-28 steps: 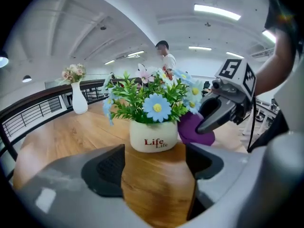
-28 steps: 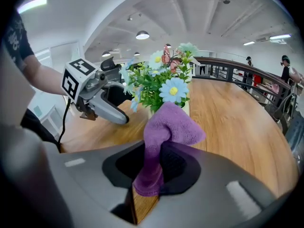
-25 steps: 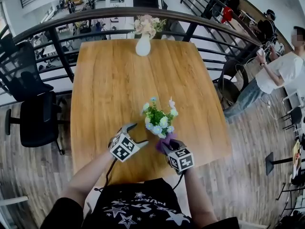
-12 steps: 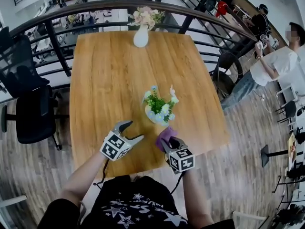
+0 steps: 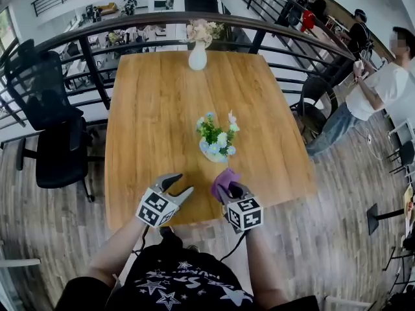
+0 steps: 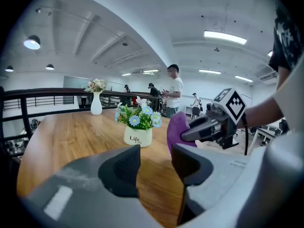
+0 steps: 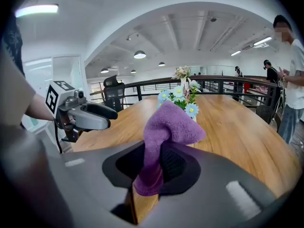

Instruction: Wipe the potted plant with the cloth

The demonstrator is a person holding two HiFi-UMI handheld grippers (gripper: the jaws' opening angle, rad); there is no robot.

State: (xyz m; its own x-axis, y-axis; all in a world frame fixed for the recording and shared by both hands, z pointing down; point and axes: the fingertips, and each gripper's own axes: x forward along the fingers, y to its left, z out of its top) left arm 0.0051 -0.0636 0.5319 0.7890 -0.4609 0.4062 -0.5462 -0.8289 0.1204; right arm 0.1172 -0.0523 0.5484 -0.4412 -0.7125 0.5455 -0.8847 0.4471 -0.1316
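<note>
Cloth (image 5: 224, 179) pulled back from potted plant (image 5: 216, 139) — wooden table (image 5: 149, 109), black railing (image 5: 130, 21).

The scene is bright and evenly lit. Long ceiling lamps (image 6: 225, 36) and round lamps (image 7: 139, 54) send white light from above, with a mild glare around each. The wooden table (image 5: 149, 109) has a soft sheen, and the shadows on it are faint. All views bend strongly at the edges: the railing (image 5: 130, 28) curves, and both gripper views have dark corners. Close to the lens the left gripper (image 6: 156, 148) looks slightly soft, while the cloth (image 7: 166, 127) is sharp.
</note>
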